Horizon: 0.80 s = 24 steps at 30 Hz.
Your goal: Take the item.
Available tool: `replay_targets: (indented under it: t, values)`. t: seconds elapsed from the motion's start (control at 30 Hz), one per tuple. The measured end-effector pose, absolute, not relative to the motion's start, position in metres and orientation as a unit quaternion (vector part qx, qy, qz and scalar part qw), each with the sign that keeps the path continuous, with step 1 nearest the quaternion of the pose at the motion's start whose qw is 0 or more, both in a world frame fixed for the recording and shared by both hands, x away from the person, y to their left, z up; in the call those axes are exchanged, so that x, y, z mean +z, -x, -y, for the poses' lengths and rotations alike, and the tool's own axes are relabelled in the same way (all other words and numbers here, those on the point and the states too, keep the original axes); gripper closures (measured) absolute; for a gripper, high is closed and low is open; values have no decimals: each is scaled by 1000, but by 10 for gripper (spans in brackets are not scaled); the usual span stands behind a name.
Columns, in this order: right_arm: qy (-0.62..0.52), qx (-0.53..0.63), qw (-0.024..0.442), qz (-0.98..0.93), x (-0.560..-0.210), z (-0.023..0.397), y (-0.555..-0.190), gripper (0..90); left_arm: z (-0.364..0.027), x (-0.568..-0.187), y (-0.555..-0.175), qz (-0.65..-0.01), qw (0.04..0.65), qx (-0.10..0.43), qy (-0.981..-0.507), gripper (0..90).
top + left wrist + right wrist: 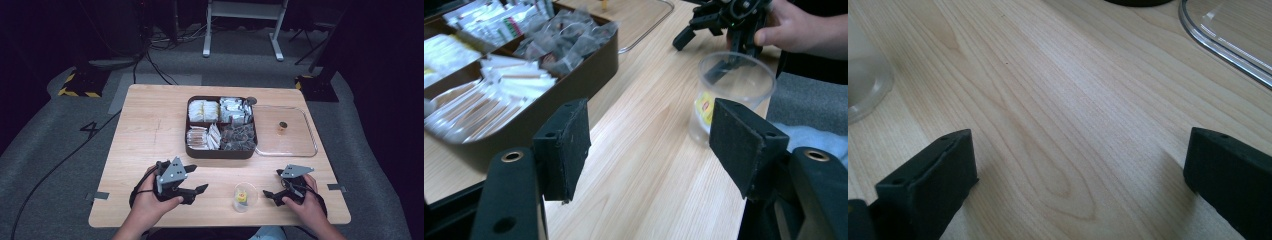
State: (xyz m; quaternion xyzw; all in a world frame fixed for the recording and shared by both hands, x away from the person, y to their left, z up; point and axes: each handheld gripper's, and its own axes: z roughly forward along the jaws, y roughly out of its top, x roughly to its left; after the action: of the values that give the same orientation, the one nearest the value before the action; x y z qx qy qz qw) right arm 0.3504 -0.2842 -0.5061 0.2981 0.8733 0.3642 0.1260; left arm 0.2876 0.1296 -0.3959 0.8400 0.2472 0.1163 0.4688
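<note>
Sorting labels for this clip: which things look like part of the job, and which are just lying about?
Likely in play:
clear cup, between both open claws
compartment box of sachets

Probably just there:
clear tray
small brown item on it
white frame behind the table

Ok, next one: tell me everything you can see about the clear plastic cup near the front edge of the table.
The clear plastic cup is a small, see-through tumbler with a round open rim, standing upright on the wooden table near the front edge, between the left gripper and the right gripper. Neither gripper touches it; both are open. Inside lies a small yellow item with a red mark, seemingly a tea-bag tag or packet; it is too small to read. The cup's base rests directly on the wood.
</note>
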Motion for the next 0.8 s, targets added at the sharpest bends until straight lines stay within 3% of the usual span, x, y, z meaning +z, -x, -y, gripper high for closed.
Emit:
replay_targets:
  t: [0.8]
  values:
    - [-298, 364, 126, -873, -506, 284, -350, 6, -215, -449, -297, -373, 360, 128, -846, 320]
